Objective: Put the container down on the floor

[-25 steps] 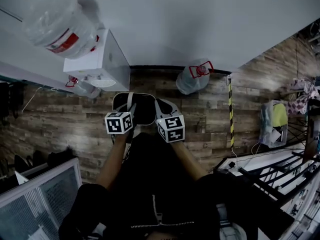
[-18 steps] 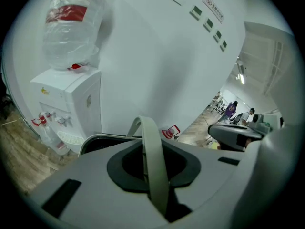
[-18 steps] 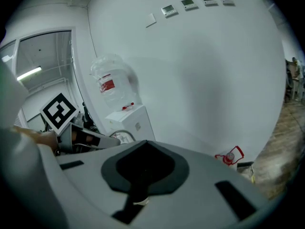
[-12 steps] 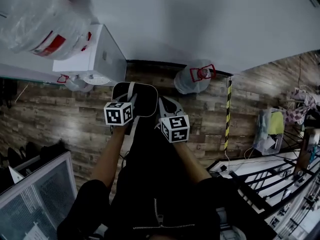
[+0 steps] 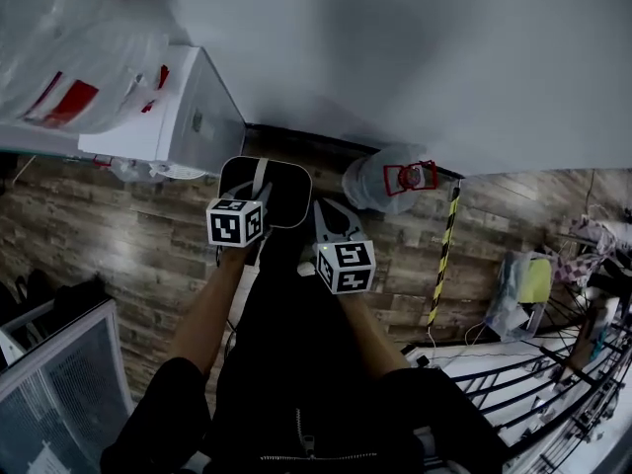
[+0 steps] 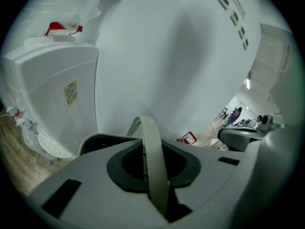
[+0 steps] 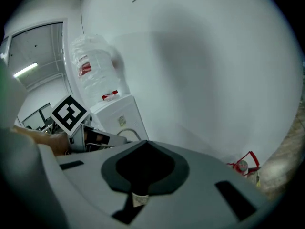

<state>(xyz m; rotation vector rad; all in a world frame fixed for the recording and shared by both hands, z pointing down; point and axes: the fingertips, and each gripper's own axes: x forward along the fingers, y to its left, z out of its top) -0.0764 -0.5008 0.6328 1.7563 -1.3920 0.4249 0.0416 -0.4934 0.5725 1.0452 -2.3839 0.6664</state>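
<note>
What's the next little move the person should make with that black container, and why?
Probably lower the black container with the pale rim straight down onto the brown wooden plank floor. The left tool is clamped on its grey loop handle, and the container appears to hang beside the white water dispenser, not yet set down.

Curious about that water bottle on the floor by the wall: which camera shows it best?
The head view: the whole water bottle shows from above. Both gripper views catch little beyond its red handle.
</note>
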